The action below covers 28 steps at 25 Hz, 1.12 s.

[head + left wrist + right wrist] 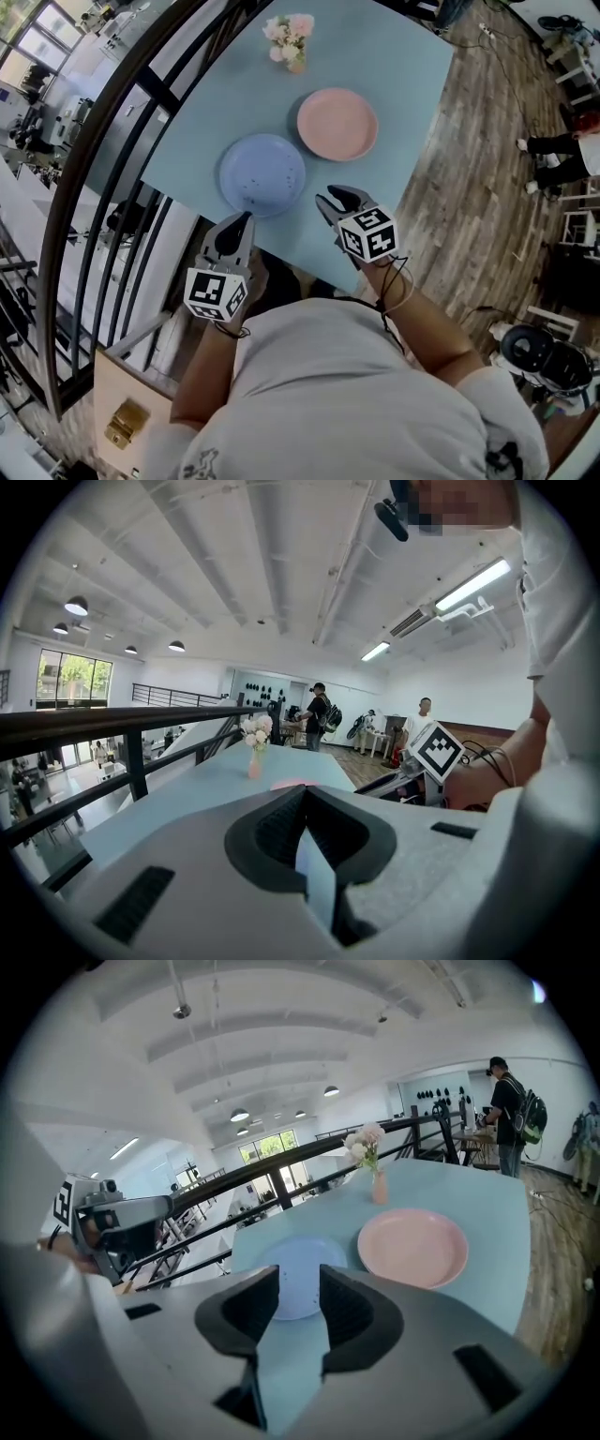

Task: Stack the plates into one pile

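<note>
Both are held over the table's (403, 66) near edge — left gripper (247, 217) pressed together, right gripper (337, 196) spread, empty. Blue plate (262, 174) and pink plate (337, 124) lie side by side just ahead — the blue one is hidden in the left gripper view.

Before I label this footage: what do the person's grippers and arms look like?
The left gripper and right gripper: light grey shells, dark pads, each with a black-and-white marker cube. Black cables loop at the right wrist. Grey short-sleeved T-shirt.
</note>
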Each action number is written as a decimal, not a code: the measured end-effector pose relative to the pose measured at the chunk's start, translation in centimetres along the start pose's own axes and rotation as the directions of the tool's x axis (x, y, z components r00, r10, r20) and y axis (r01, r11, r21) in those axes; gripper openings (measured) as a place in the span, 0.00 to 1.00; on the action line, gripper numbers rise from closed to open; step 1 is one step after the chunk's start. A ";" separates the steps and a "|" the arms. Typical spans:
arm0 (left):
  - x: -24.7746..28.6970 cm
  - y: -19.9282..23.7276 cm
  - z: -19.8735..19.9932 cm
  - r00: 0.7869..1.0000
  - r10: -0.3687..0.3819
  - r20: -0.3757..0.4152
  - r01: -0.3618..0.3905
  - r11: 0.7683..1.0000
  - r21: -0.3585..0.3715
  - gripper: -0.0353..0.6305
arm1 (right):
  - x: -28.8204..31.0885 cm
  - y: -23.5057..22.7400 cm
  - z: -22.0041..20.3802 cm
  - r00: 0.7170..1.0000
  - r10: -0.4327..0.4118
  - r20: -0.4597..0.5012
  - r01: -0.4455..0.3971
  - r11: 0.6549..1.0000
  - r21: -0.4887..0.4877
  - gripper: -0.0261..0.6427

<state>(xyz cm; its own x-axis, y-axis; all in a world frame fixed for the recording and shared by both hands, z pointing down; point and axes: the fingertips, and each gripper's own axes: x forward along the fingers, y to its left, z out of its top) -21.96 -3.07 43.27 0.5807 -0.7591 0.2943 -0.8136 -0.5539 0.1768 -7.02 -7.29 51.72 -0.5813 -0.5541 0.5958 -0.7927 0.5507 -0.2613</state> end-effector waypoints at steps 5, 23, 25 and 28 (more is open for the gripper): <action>0.9 3.5 -1.3 0.999 -0.017 -0.028 0.016 0.999 -0.029 0.06 | 3.6 -0.5 -0.9 0.998 -0.023 -0.060 0.026 0.998 0.060 0.25; 4.0 10.6 -6.0 0.985 -0.095 -0.146 0.083 0.993 -0.087 0.06 | 12.7 -4.3 -7.5 0.961 -0.093 -0.259 0.173 0.935 0.308 0.24; 4.4 10.8 -6.3 0.982 -0.103 -0.157 0.088 0.991 -0.096 0.06 | 13.3 -4.6 -8.2 0.956 -0.091 -0.278 0.184 0.927 0.328 0.24; 4.9 11.2 -6.9 0.978 -0.115 -0.172 0.097 0.989 -0.112 0.06 | 14.1 -5.1 -9.1 0.950 -0.087 -0.301 0.197 0.912 0.358 0.24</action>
<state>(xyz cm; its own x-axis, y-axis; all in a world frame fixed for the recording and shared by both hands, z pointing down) -28.39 -10.65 53.15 0.6568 -0.6198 0.4295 -0.7518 -0.5826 0.3088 -9.49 -12.25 68.35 -0.4279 -0.3862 0.8172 -0.9037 0.1695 -0.3931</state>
